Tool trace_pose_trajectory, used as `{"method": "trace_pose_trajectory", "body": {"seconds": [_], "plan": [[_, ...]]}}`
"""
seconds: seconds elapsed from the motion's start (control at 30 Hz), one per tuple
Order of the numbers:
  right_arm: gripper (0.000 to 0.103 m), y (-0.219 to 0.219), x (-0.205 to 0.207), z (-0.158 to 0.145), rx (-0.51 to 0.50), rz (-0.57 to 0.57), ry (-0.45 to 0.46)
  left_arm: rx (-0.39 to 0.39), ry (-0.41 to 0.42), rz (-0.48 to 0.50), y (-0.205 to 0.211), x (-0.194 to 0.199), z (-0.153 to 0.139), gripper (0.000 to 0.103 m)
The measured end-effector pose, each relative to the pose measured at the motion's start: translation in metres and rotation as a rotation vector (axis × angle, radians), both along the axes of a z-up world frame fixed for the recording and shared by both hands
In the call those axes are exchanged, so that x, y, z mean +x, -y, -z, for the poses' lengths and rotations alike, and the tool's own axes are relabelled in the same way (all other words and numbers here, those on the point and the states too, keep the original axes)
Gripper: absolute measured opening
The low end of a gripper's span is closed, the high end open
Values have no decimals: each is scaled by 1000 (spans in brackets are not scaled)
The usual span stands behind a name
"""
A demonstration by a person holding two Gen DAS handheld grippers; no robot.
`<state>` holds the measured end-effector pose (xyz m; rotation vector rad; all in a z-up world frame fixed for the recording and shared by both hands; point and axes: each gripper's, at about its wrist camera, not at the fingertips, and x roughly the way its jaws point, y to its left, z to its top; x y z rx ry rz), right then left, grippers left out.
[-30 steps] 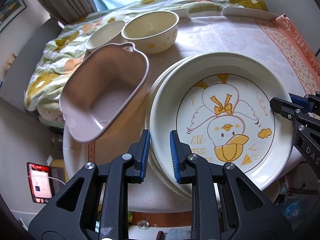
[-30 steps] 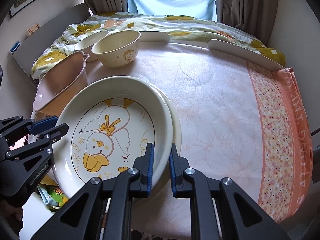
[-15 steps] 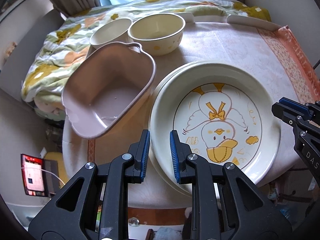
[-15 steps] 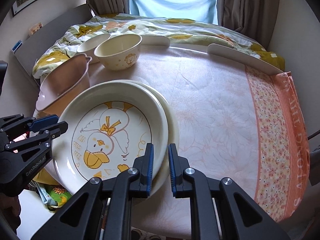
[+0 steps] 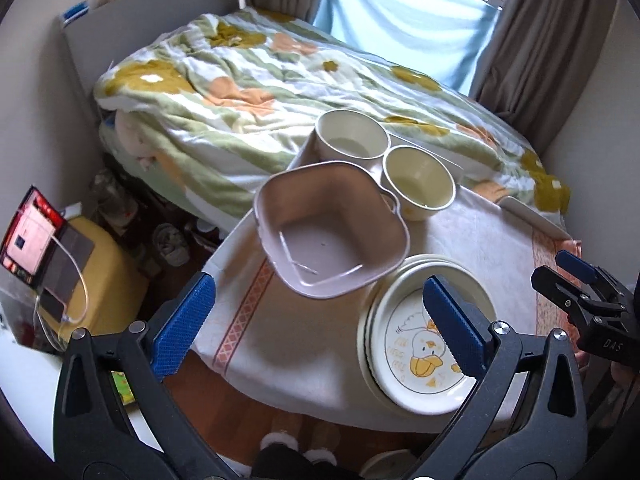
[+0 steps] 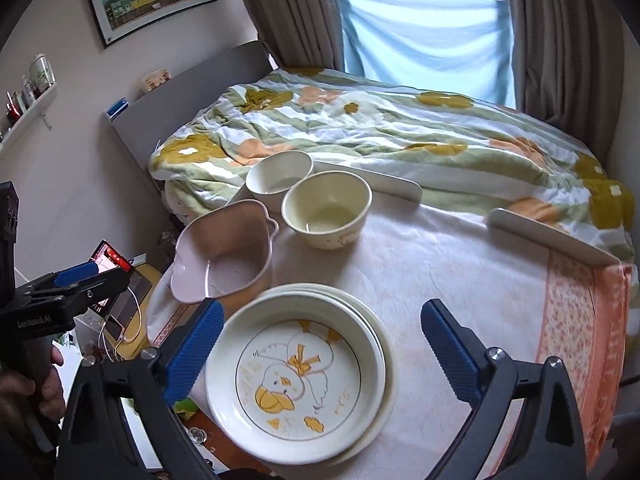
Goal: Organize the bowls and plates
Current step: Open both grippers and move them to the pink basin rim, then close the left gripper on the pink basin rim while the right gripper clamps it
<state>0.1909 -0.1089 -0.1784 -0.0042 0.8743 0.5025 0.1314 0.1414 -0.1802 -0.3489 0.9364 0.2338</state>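
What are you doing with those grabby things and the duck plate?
Someone is tidying dishes with a grabber in each hand. The duck plate sits on a stack of plates near the table's edge. The left gripper and right gripper are both open above it, holding nothing. The pink tub and two cream bowls wait behind.

cream plate (image 6: 304, 376) with yellow duck print, pink basin (image 5: 332, 232), two cream bowls (image 6: 326, 208), blue-padded fingers (image 5: 184, 320).
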Motion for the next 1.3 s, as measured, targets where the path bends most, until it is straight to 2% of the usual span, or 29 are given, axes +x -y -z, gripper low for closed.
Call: {"method": "trace_pose_trajectory", "body": {"seconds": [0.13,0.23,0.33,0.47,0.57,0.63,0.67,0.73,0.77,0.8,0.83,0.87,0.9,1.1,1.3], "plan": [[102,-32,26,6,40,-105,0,-74,-28,-46,-35,10,22,103],[102,-64,53,30,1,-146,-128,-128,-71,-48,-52,26,44,103],[102,-87,72,47,31,-127,-172,-163,-96,-13,-60,42,66,99],[101,-122,96,79,-14,-148,-261,-219,-157,28,-67,64,99,79],[87,-136,108,97,-46,-160,-304,-252,-196,44,-72,77,120,66],[68,-138,115,105,-57,-159,-334,-267,-221,58,-75,85,133,58],[64,-139,119,109,-55,-158,-349,-270,-230,65,-75,87,137,50],[46,-139,123,114,-58,-156,-365,-275,-244,77,-77,92,144,40],[41,-141,124,116,-63,-159,-366,-278,-247,83,-78,95,146,31],[28,-142,125,118,-69,-162,-367,-280,-252,92,-78,96,148,22],[20,-144,124,118,-73,-164,-371,-282,-255,101,-78,97,149,18],[18,-146,124,120,-79,-166,-373,-278,-256,111,-77,99,149,12],[14,-145,124,120,-82,-167,-374,-266,-256,119,-76,98,147,12],[14,-144,114,113,-73,-161,-346,-198,-244,137,-74,99,134,12],[14,-130,96,84,-32,-132,-293,-96,-198,170,-57,95,89,12]]}}
